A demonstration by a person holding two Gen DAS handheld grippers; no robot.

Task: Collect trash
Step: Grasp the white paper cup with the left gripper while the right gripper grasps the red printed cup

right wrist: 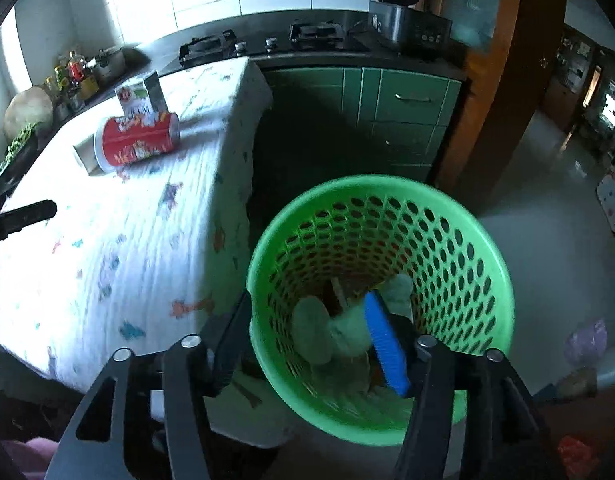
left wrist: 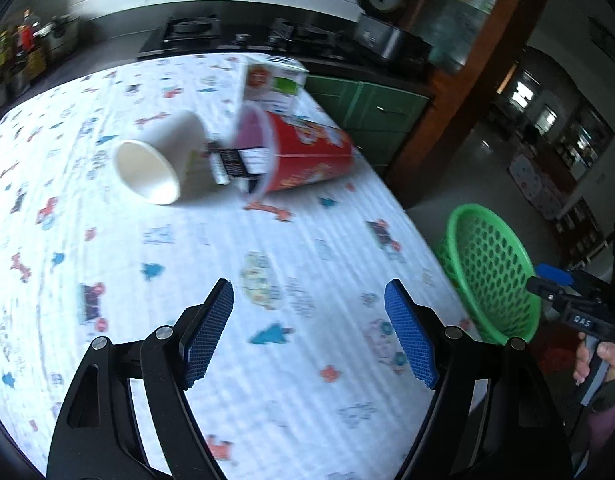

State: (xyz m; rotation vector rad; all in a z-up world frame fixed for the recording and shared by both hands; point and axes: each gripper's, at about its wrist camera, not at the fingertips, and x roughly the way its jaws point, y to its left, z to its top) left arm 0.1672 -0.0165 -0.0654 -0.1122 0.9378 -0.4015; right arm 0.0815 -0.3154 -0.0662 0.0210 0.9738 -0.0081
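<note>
Left tool [left wrist: 309, 328] hangs wide open and empty over the counter [left wrist: 211, 248]; right tool [right wrist: 307, 344], also open and empty, sits above the bin [right wrist: 479, 240]. Next, I'd straddle the cup [left wrist: 157, 160] across its middle, not the rim.

black left tongs [left wrist: 309, 300] with blue ribbed pads [left wrist: 209, 334] and silver screws.

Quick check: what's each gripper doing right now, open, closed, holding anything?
Left gripper: jaws open, empty, above the patterned tablecloth.
Right gripper: jaws open, empty, over the green perforated plastic basket.
</note>
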